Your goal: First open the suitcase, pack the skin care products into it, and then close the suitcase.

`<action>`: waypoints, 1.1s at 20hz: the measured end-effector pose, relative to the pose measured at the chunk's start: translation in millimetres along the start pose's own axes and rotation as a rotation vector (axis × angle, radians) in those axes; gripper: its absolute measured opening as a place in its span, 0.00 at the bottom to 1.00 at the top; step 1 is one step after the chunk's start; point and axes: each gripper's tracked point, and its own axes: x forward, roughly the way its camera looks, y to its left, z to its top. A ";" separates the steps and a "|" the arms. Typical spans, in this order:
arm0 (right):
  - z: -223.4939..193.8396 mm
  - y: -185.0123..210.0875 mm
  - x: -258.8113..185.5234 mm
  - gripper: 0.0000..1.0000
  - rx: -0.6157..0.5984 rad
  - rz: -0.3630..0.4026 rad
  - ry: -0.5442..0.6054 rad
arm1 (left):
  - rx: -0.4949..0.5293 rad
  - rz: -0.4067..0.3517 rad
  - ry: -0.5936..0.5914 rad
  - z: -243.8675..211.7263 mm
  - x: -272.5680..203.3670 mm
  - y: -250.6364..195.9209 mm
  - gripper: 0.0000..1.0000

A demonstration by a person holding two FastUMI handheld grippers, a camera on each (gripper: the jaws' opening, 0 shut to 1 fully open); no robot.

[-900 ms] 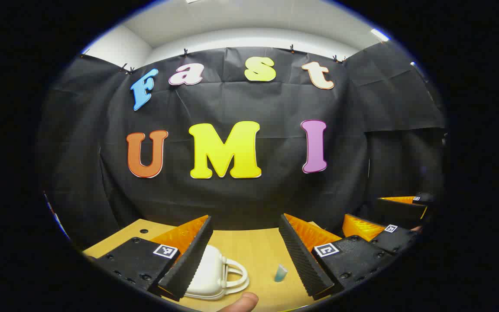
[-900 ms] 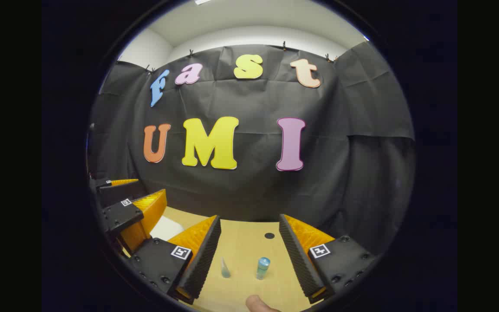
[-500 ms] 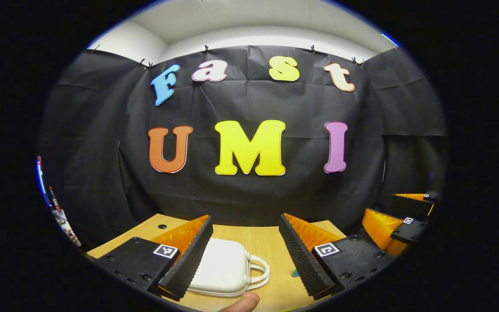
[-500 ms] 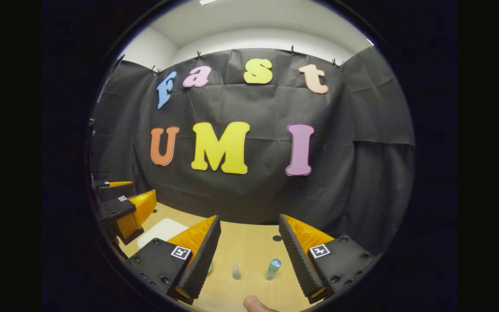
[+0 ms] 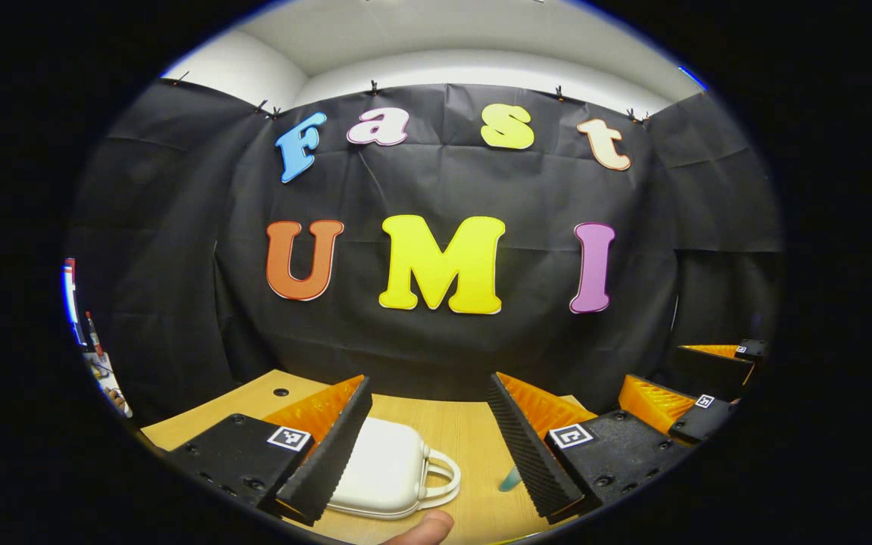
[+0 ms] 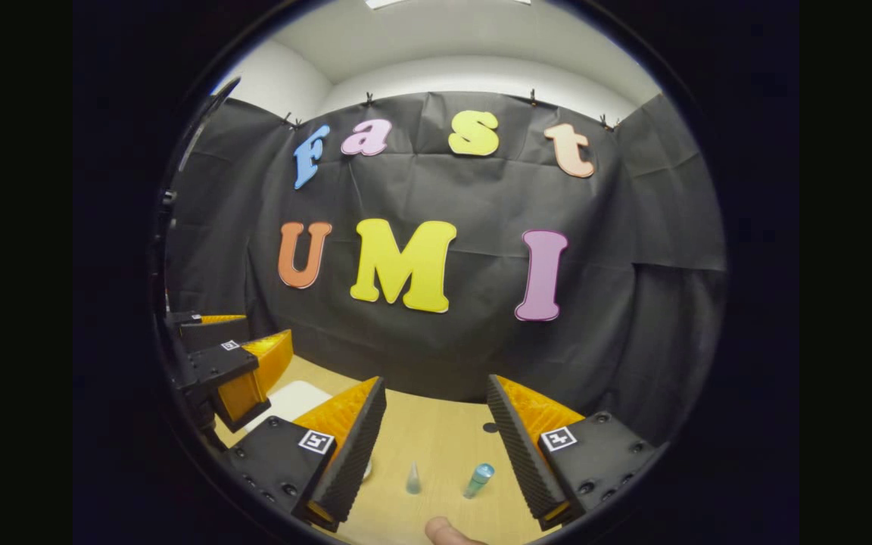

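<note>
A small white suitcase (image 5: 387,469) with a looped handle lies closed on the wooden table (image 5: 459,431), partly behind my left gripper's left finger. My left gripper (image 5: 432,446) hangs open above it, nothing between its fingers. A teal product tip (image 5: 510,480) peeks out beside its right finger. In the right gripper view, a pale cone-shaped bottle (image 6: 413,479) and a teal tube (image 6: 478,480) stand on the table between the fingers of my open right gripper (image 6: 436,446). The suitcase (image 6: 288,399) shows at left, behind the left gripper (image 6: 239,363).
Black cloth walls close off the back and sides of the table (image 6: 436,439). Small dark holes (image 5: 281,392) (image 6: 490,428) mark the tabletop. A fingertip (image 5: 425,527) shows at the bottom edge. The right gripper (image 5: 697,393) sits at the far right of the left gripper view.
Both views have shifted: the left gripper swung toward the suitcase, which now sits more between its fingers. The right gripper tilted slightly, with the two products staying between its fingers. Both stay open.
</note>
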 end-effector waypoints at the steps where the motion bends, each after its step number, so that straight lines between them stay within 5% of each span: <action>1: -0.5 -0.9 1.2 0.80 -0.003 0.002 0.002 | 0.002 0.008 -0.002 1.4 0.1 1.0 0.98; 22: -4.9 -17.6 7.7 0.80 0.008 -0.012 0.005 | 0.014 -0.024 -0.012 0.5 6.4 -21.0 0.98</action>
